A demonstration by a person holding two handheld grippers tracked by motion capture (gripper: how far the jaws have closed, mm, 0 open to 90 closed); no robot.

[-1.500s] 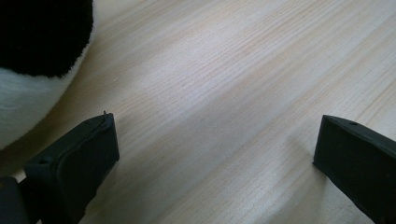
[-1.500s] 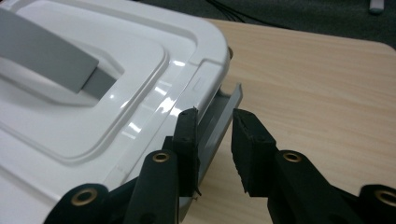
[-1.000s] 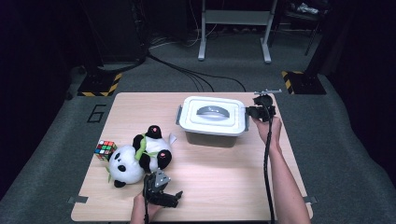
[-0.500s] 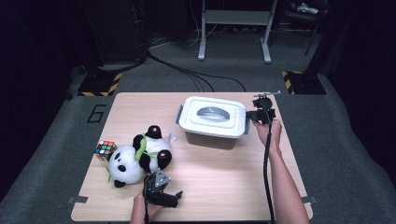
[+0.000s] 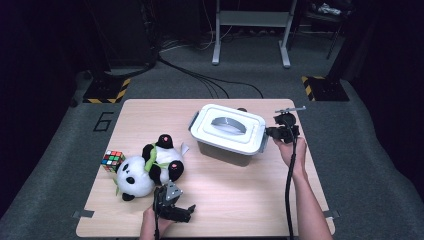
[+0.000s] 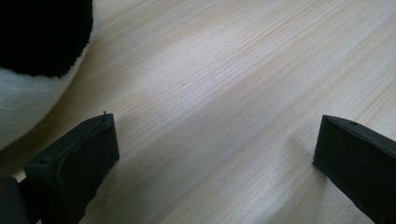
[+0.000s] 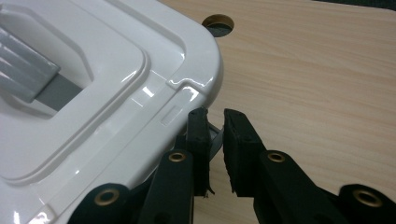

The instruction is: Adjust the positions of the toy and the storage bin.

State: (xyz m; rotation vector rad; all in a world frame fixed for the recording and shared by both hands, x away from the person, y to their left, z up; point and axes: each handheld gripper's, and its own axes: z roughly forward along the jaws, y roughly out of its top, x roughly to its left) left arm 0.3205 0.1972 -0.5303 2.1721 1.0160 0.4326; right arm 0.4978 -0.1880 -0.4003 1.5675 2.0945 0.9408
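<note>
A white lidded box [image 5: 227, 132] with a grey handle [image 5: 227, 125] stands at the middle right of the wooden table [image 5: 240, 190]. My right gripper [image 5: 269, 133] is at the box's right end, level with the lid rim. In the right gripper view the lid [image 7: 93, 116] lies to the left, and my right gripper [image 7: 215, 116] has its jaws almost together on a small grey latch [image 7: 215, 138] at the box's side. My left gripper [image 5: 183, 212] rests near the table's front edge, just right of a plush panda [image 5: 145, 172]. Its jaws stand wide apart over bare wood [image 6: 215, 140], with the panda [image 6: 28, 60] at the left.
A Rubik's cube [image 5: 112, 160] lies left of the panda. A round cable hole [image 7: 218, 21] opens in the table behind the box. Bare wood stretches in front of the box and to its right. Dark floor, cables and a metal stand lie beyond the far edge.
My right gripper has shifted a little toward the near side along the box's right end. The left gripper, panda and cube have stayed put.
</note>
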